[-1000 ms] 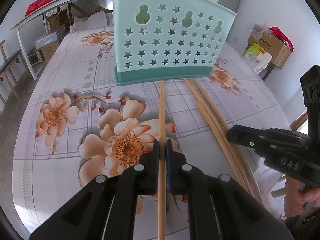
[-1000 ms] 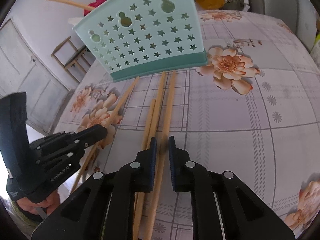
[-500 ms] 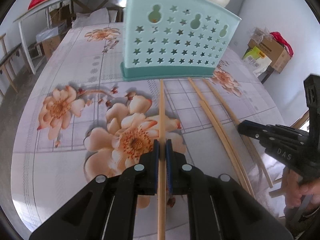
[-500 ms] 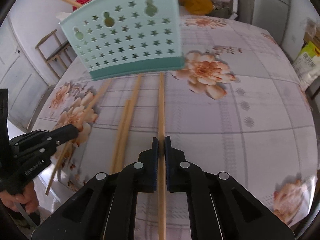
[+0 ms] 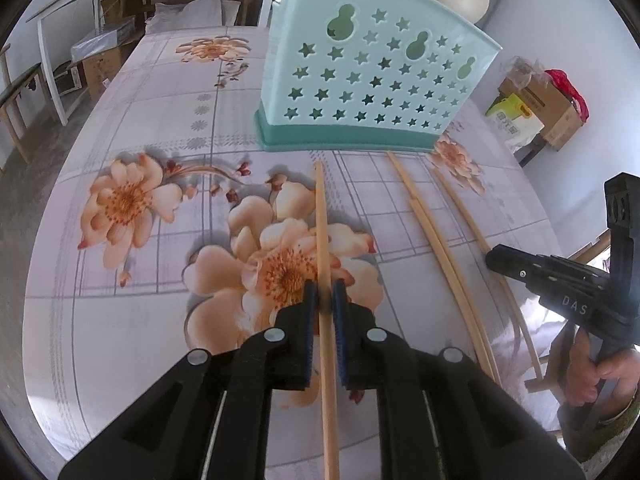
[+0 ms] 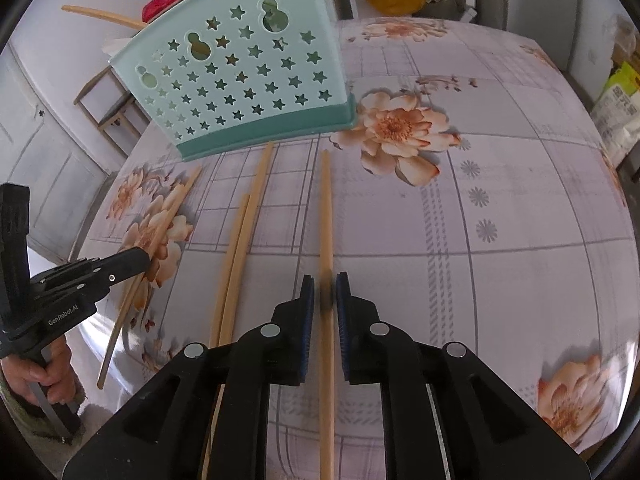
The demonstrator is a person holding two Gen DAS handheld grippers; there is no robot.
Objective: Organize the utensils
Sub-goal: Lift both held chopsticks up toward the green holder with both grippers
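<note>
The left gripper (image 5: 325, 292) has its jaws around the left chopstick (image 5: 322, 220). The jaws have just been opening, and now stand only a sliver apart, with a thin gap showing on either side of the stick, so the pads no longer pinch it. That chopstick runs straight away from the gripper, its long axis lined up with the fingers and its far tip aimed at the base of the mint-green utensil holder (image 5: 372, 80), stopping just short of it.

The right gripper (image 6: 324, 284) is in much the same state: its jaws have just been opening, they are barely parted, and the right chopstick (image 6: 326, 208) lies between them without being squeezed. It too points lengthwise toward the holder, its tip near the holder's right corner.

Between the two, a pair of loose chopsticks (image 6: 240, 240) lies side by side on the flowered tabletop (image 5: 140, 300), also angled toward the holder. I cannot tell whether either chopstick in the jaws rests fully on the cloth.
</note>
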